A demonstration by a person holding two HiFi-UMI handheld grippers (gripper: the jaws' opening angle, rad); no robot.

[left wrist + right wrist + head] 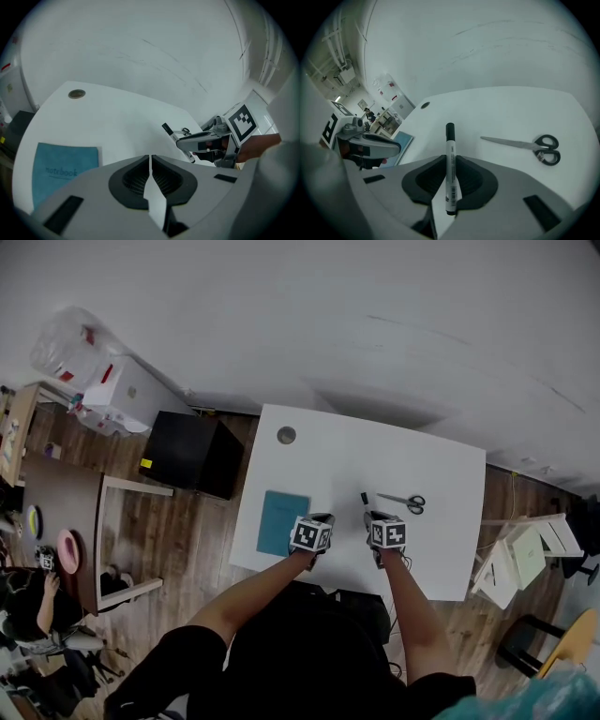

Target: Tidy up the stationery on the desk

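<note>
There is one white rectangular surface and three stationery things to count: one pen, one notebook and one pair of scissors.

The one white marker pen with a black cap is held in the right tongs. The two jaws are partly open and press on the pen's white body from both sides. The black cap sticks out in front, and the pen is over the surface, close to the near edge.

The left tongs are closed tight, jaw against jaw, with nothing in them. They are over the near edge too, just beside the right tongs.

The one blue-green notebook with a soft cover lies flat by the left edge, toward the near left corner. It is just beside the left tongs.

The one pair of metal scissors with black handles lies flat, right of the middle. The blades are closed and point toward the left edge. The handles are toward the right edge. The scissors are near the pen's cap but not touching it.

One small round grey plug sits in the surface by the far left corner.

On the wooden floor past the left edge stands one black box. Farther off are one white box and one clear plastic bag. A person sits far off on that side. Past the right edge stands a white folding frame.
</note>
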